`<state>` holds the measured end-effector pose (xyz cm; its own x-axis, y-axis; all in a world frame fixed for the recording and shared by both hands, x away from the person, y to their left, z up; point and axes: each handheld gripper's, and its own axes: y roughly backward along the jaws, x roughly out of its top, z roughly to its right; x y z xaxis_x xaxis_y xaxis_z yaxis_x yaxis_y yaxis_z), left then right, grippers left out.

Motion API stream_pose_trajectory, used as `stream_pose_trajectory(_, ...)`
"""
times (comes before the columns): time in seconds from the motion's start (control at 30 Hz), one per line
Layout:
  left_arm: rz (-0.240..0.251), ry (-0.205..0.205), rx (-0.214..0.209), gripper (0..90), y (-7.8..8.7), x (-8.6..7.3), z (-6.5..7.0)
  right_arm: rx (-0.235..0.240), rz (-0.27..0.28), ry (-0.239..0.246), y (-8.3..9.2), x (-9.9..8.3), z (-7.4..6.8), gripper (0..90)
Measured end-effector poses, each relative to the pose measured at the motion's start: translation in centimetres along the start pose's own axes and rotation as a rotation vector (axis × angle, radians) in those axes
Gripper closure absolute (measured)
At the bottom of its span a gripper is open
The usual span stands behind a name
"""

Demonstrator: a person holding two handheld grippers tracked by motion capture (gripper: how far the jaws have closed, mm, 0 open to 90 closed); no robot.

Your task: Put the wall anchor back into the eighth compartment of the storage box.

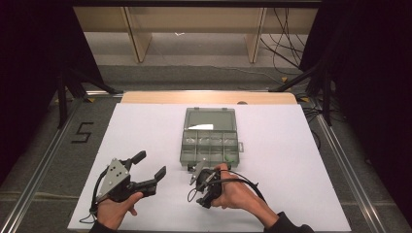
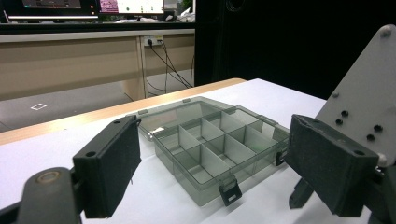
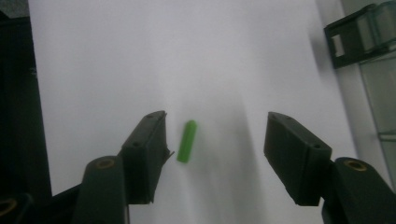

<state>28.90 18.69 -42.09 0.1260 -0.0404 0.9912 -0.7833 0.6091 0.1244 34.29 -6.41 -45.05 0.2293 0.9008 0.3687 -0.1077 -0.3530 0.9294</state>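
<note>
Right tool (image 1: 198,171) is held low over the white bench (image 1: 291,184), close to the near edge and just in front of the clear box (image 1: 210,143). Its jaws are spread, and a small green stick (image 3: 187,141) is seen between them in the right gripper view. The stick is lying flat on the bench. It is nearer to the jaw on the left of that view, but no pad is pressed on it. A black latch (image 3: 356,33) of the box is seen at the top right corner of that view.

Left tool (image 1: 143,170) is held near the near left corner of the bench, well apart from the box. Its jaws are spread wide, and nothing is held between them. In the left gripper view the box is seen past the two black pads (image 2: 108,165), with its lid laid open and flat behind it.

The box is placed near the middle of the bench. It is split into small parts by thin walls. Something small and green (image 1: 226,158) is seen in the near right part of the box.
</note>
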Motion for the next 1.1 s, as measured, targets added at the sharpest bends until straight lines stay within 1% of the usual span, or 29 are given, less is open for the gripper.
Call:
stream_pose_trajectory(0.07, 0.001, 0.0, -0.001, 17.1, 0.0, 0.0, 0.0, 0.009, -0.006, 0.014, -0.2, 0.0, 0.0, 43.6)
stream_pose_trajectory(0.2, -0.001, 0.001, -0.002, 17.1, 0.0, 0.0, 0.0, 0.014, -0.023, 0.011, -0.5, 0.0, -0.2, 47.7)
stream_pose_trajectory(0.33, 0.002, 0.002, -0.004, 17.1, 0.0, 0.0, 0.0, 0.029, -0.04, 0.017, -0.6, 0.0, -0.2, 53.9)
stream_pose_trajectory(0.43, 0.001, 0.001, -0.003, 17.1, 0.0, 0.0, 0.0, 0.028, -0.049, 0.022, -0.8, -0.1, -0.3, 59.4)
stream_pose_trajectory(0.47, 0.0, 0.001, -0.003, 17.1, 0.0, 0.0, 0.0, 0.034, -0.053, 0.032, -0.9, -0.1, -0.3, 60.9)
stream_pose_trajectory(0.53, 0.0, 0.001, -0.003, 17.1, 0.0, 0.0, 0.0, 0.027, -0.061, 0.036, -1.0, -0.1, -0.4, 63.7)
stream_pose_trajectory(0.57, 0.001, 0.001, -0.002, 17.1, 0.0, 0.0, 0.0, 0.039, -0.067, 0.037, -1.1, -0.1, -0.5, 65.0)
stream_pose_trajectory(0.63, 0.0, 0.0, -0.002, 17.1, 0.0, 0.0, 0.0, 0.038, -0.066, 0.049, -1.2, 0.0, -0.5, 68.5)
stream_pose_trajectory(0.67, 0.0, 0.0, -0.002, 17.1, 0.0, 0.0, 0.0, 0.035, -0.066, 0.049, -1.2, 0.0, -0.5, 69.2)
stream_pose_trajectory(0.77, 0.0, -0.001, -0.001, 17.1, 0.0, 0.0, 0.0, 0.049, -0.071, 0.035, -1.2, 0.0, -0.5, 73.7)
stream_pose_trajectory(0.83, -0.002, -0.003, -0.001, 17.1, 0.0, 0.0, 0.0, 0.044, -0.078, 0.032, -1.2, 0.0, -0.6, 77.3)
stream_pose_trajectory(0.9, -0.001, -0.003, -0.001, 17.1, 0.0, 0.0, 0.1, 0.054, -0.081, 0.036, -1.2, 0.1, -0.7, 80.8)
stream_pose_trajectory(0.97, 0.0, 0.0, -0.003, 17.1, 0.0, 0.0, 0.1, 0.043, -0.084, 0.057, -1.2, 0.1, -0.6, 83.5)
stream_pose_trajectory(1.0, -0.001, 0.0, -0.002, 17.1, 0.0, -0.1, 0.1, 0.042, -0.091, 0.076, -1.2, 0.2, -0.5, 83.9)
stream_pose_trajectory(1.03, -0.003, -0.007, -0.001, 17.1, 0.0, -0.1, 0.0, 0.053, -0.082, 0.052, -1.2, 0.2, -0.7, 84.0)
stream_pose_trajectory(1.1, -0.001, -0.004, 0.0, 17.1, 0.0, -0.1, 0.0, 0.053, -0.087, 0.053, -1.2, 0.3, -0.8, 84.2)
